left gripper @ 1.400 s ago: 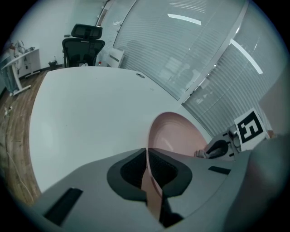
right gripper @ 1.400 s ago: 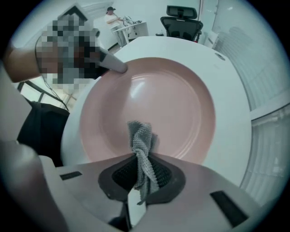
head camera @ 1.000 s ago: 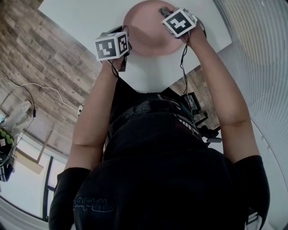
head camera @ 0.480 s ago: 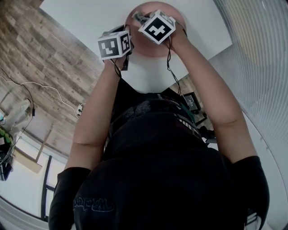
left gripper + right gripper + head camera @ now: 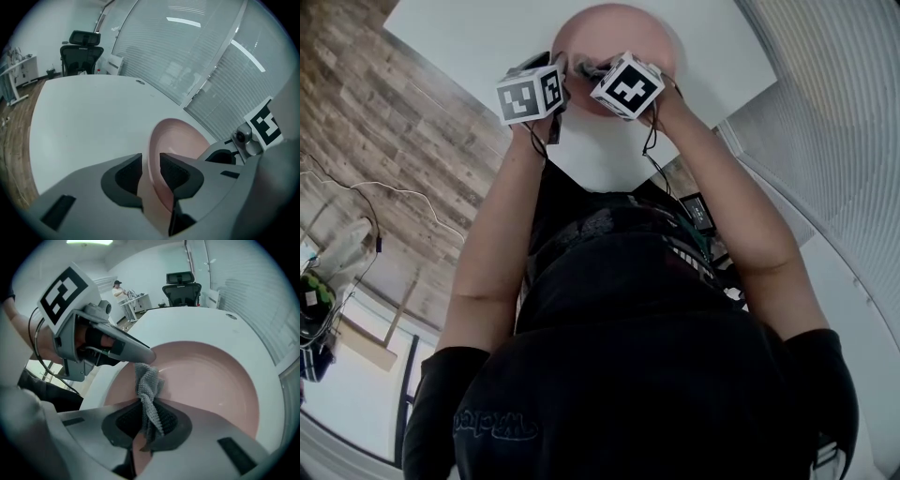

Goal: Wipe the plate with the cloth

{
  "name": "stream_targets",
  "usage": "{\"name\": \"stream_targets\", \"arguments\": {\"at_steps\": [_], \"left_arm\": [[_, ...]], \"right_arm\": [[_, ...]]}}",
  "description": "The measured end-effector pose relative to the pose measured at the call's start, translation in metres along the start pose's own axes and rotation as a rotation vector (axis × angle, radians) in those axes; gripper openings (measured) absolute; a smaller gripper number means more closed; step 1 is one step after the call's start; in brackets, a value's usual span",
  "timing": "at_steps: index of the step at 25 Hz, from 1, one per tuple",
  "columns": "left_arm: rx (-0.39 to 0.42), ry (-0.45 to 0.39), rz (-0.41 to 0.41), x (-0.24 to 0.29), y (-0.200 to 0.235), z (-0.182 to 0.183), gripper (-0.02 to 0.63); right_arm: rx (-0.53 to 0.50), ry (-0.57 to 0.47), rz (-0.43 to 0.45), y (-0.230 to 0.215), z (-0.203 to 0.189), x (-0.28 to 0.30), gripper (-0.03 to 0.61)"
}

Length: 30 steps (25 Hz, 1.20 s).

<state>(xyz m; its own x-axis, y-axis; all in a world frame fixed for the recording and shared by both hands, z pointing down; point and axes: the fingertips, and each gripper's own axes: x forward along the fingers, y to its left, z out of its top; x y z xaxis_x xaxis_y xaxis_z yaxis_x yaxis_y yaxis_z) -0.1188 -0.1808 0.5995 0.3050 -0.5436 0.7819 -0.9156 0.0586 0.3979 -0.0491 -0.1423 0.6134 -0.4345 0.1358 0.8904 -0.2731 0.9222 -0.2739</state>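
The left gripper point(image 5: 151, 164), its jaws having just been opening around the left rim of the plate point(image 5: 180, 140), seemingly steadies it while the right gripper point(image 5: 147, 420) pinches the cloth point(image 5: 150, 385) over it for wiping.

White table point(image 5: 487, 37), rounded corner, pink plate point(image 5: 628, 23) resting on it

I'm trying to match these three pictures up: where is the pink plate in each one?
Head view: plate at top centre.
Left gripper view: plate lower centre, seen at a slant.
Right gripper view: plate fills centre and right.
Shared landmark: the white table around it.
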Motion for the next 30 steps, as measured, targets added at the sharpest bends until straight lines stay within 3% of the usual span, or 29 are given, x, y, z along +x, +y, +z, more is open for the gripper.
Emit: {"name": "stream_targets", "arguments": {"at_steps": [6,10,17,23,30], "left_arm": [[0.068,-0.033,-0.002,-0.020,-0.023,-0.004,0.169],[0.085,-0.072,-0.003,-0.048,-0.036,-0.002,0.170],[0.134,-0.180,0.019,-0.093,-0.058,0.010,0.170],[0.171,-0.284,0.000,-0.156,-0.102,-0.024,0.167],[0.227,-0.441,-0.089,-0.233,-0.149,-0.001,0.035]], "right_arm": [[0.057,-0.064,-0.025,0.006,-0.015,-0.024,0.040],[0.081,-0.135,-0.058,0.005,-0.016,-0.056,0.040],[0.121,-0.362,-0.089,0.011,-0.006,-0.119,0.040],[0.070,-0.553,-0.149,0.065,-0.024,-0.190,0.040],[0.000,-0.731,-0.106,0.110,-0.004,-0.271,0.040]]}}
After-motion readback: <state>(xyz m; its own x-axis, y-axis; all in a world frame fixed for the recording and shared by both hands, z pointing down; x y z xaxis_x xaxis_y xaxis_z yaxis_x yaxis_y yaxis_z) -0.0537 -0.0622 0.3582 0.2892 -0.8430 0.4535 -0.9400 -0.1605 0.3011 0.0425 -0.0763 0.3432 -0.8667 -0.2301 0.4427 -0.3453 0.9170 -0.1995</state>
